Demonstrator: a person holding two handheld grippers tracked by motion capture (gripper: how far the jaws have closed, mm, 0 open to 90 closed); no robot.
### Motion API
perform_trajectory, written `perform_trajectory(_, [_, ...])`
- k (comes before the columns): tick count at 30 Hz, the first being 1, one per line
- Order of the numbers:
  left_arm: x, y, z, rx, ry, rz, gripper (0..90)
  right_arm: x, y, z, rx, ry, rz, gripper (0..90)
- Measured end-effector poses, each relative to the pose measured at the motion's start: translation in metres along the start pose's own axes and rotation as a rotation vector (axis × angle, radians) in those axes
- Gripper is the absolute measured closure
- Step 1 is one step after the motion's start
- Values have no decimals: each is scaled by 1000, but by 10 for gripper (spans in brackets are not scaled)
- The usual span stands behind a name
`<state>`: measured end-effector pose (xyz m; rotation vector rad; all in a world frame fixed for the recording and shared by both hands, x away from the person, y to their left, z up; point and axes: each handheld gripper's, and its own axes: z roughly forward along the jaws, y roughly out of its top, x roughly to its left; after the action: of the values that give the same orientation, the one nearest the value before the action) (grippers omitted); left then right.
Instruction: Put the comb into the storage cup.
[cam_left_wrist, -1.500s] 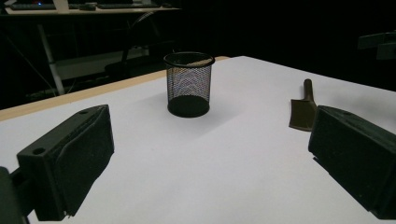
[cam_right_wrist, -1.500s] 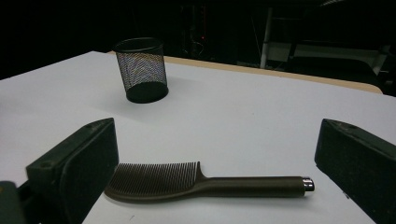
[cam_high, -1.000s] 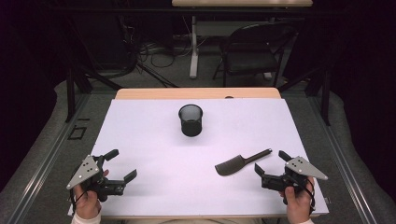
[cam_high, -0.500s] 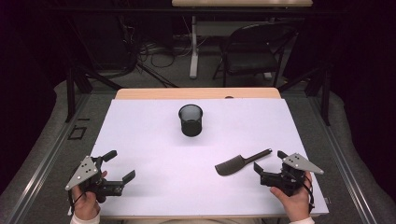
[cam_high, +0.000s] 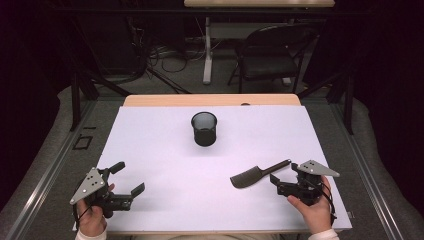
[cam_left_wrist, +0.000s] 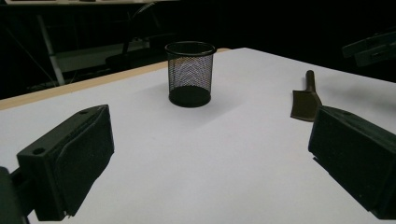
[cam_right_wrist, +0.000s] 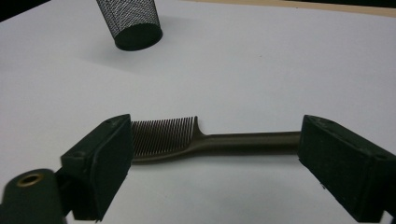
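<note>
The comb (cam_right_wrist: 205, 140) lies flat on the white table (cam_high: 165, 150), on the person's right, near the front edge. In the right gripper view it spans the gap between the two black jaws of the right gripper (cam_right_wrist: 215, 158): the toothed end sits at the left jaw, partly hidden behind it, and the handle end reaches the right jaw. The jaws stand wide, one at each end of the comb, and have just been closing slightly. The comb lies between them, slightly beyond the jaw tips, and the pads do not press on it. Whether either jaw touches the comb cannot be told.

In the high view, the long axis of the comb (cam_high: 260, 174) runs diagonally. The broad toothed end points toward the table centre and the person; the narrow handle points away and to the right, ending just beside the right gripper (cam_high: 284, 181). In the right gripper view the teeth face away from the camera, toward the mesh cup (cam_right_wrist: 130, 23).

The mesh cup (cam_high: 204, 128) stands upright near the centre of the table, well apart from the comb.

The left gripper (cam_high: 125, 180) rests at the front left of the table, held by the left hand (cam_high: 92, 220). Its jaws stand wide with only bare table between them, well apart from the comb.
</note>
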<state>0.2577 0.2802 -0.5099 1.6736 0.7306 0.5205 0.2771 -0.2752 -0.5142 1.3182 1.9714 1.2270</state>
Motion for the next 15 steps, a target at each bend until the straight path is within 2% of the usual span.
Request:
perform_trajectory(1, [0, 0, 0, -2, 0, 0, 4, 0, 3, 1, 20, 2, -12, 142])
perform_trajectory(7, [-1, 0, 0, 1, -2, 2, 4, 1, 10, 2, 62, 11, -41, 146])
perform_trajectory(8, [-1, 0, 0, 1, -1, 2, 4, 2, 13, 2, 84, 15, -54, 148])
perform_trajectory(15, [-1, -1, 1, 5, 1, 2, 4, 3, 20, -1, 127, 33, -77, 163])
